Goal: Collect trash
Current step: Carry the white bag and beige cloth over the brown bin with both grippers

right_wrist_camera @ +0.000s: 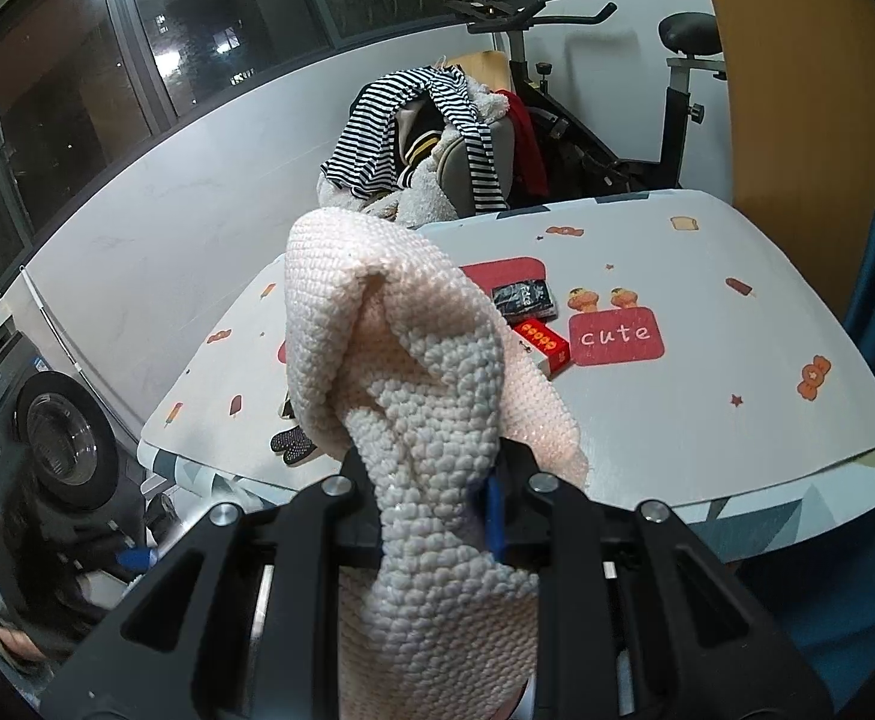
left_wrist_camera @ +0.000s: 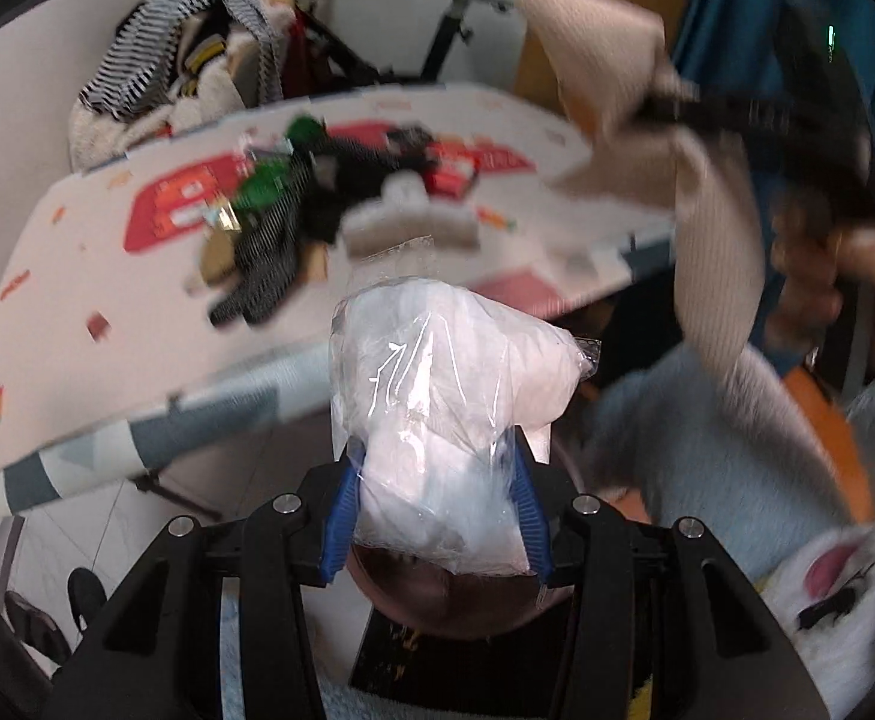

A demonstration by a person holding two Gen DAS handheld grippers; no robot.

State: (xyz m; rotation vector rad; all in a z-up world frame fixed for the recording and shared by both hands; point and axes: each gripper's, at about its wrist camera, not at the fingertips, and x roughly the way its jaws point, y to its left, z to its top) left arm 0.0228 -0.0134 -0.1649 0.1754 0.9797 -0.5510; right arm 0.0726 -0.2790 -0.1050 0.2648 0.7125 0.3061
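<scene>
Left gripper (left_wrist_camera: 437, 510) clamps a clear bag (left_wrist_camera: 443, 396) of white wadding; right gripper (right_wrist_camera: 431, 510) clamps a pink cloth (right_wrist_camera: 401, 360). Only the right view shows the red box (right_wrist_camera: 542, 347) on the worktop (right_wrist_camera: 707, 420) ahead.

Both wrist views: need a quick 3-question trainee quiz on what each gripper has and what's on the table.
1. True or false: the left gripper is shut on a clear plastic bag of white material.
2. What does the right gripper hold? A) a pink knitted cloth B) a striped shirt C) a red box
3. Fill in: the word printed on the red patch of the table cover is ____.

Key: 1 true; 2 A; 3 cute.
</scene>
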